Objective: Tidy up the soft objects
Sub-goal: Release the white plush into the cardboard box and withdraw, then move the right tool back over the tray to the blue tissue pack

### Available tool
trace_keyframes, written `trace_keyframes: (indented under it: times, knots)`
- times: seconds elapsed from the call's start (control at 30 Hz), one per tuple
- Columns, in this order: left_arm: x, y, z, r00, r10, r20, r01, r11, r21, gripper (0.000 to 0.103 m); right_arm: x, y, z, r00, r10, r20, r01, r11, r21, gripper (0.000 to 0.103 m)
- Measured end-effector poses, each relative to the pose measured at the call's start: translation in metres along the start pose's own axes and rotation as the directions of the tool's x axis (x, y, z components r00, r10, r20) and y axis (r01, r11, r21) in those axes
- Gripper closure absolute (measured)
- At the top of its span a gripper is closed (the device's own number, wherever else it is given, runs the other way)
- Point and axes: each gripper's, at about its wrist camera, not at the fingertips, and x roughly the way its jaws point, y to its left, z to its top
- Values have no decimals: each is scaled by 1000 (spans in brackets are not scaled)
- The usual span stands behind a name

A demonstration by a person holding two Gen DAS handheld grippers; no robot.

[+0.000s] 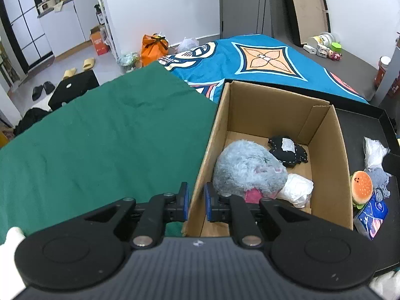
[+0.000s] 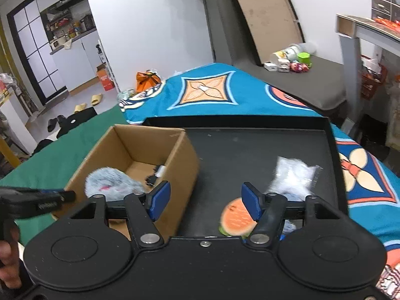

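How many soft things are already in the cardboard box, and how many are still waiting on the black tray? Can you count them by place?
In the cardboard box: 3 (grey fluffy plush, black cloth piece, white crumpled piece)
On the black tray: 4 (burger plush, white bag, grey knit piece, blue packet)
Total: 7

cardboard box (image 2: 140, 155) wall left, bare black tray (image 2: 237, 155) ahead

My bed carries a blue patterned blanket (image 2: 240, 105) and a green cloth (image 1: 100, 135) over its left side. A black tray (image 2: 250, 150) lies on the blanket, and the cardboard box (image 1: 272, 115) sits against the tray's left edge.
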Motion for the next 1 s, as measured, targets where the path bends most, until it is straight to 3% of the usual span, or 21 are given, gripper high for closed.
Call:
trace_keyframes:
  times: [0.23, 0.4, 0.5, 0.7, 1.0]
  knots:
    - [-4, -8, 2, 1000, 18, -4, -18, 1000, 22, 83, -6, -29, -13, 999, -27, -28, 28, 1000, 14, 33]
    - [-7, -20, 1, 999, 34, 4, -34, 997, 74, 55, -4, -43, -27, 998, -36, -47, 37, 999, 21, 22]
    - [-9, -26, 0, 999, 52, 16, -53, 993, 104, 44, -1, -47, -34, 998, -31, -51, 32, 999, 22, 20]
    - [-7, -38, -1, 995, 100, 18, -101, 983, 155, 36, 12, -49, -48, 997, -24, -75, 23, 1000, -14, 17]
    - [-8, -53, -2, 989, 148, 22, -150, 966, 211, 32, 33, -50, -67, 989, -27, -143, 19, 998, -56, 16]
